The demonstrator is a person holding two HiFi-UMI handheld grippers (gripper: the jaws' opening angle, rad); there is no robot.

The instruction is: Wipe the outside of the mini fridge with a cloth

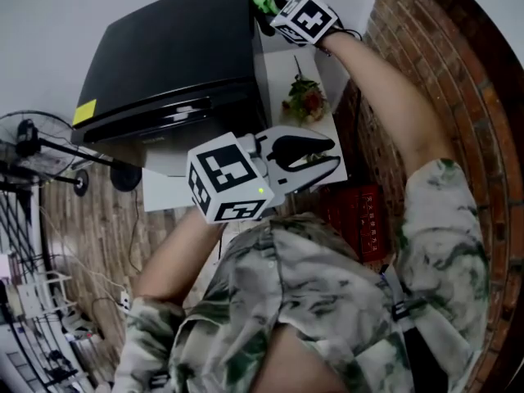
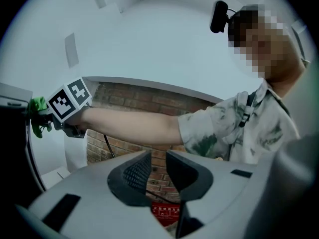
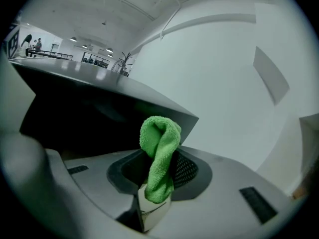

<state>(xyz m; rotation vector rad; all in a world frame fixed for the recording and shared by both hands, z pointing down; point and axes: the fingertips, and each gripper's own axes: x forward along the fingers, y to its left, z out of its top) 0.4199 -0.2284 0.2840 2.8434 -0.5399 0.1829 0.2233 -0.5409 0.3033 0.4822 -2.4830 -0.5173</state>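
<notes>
Wiping the mini fridge (image 1: 172,47) well begins with where it stands: a black box on a white tabletop (image 1: 282,68), its glossy top turned to the head view. At its far right corner is the green cloth (image 3: 159,153), pinched in the right gripper (image 3: 158,166). The fingers are closed on the cloth's middle, so a folded loop stands up above them and a short tail hangs below. In the right gripper view the loop is just beside the fridge's upper edge, and I cannot tell whether it touches. Only a small bunch of fabric projects, so the wipe probably goes best with the loop laid flat against the panel. Long, overlapping passes along the side and top would suit, with the hard plastic kept off the gloss. The left gripper (image 1: 334,154) hovers apart from the fridge, over the front of the tabletop, its fingers a narrow slit apart with nothing between them. It could steady the fridge should it slide under pressure. A bunch of flowers (image 1: 304,101) lies on the tabletop just beside the fridge's right side, a likely snag for any downward stroke there. A red crate (image 1: 356,219) sits lower down, by the brick wall (image 1: 409,23).
</notes>
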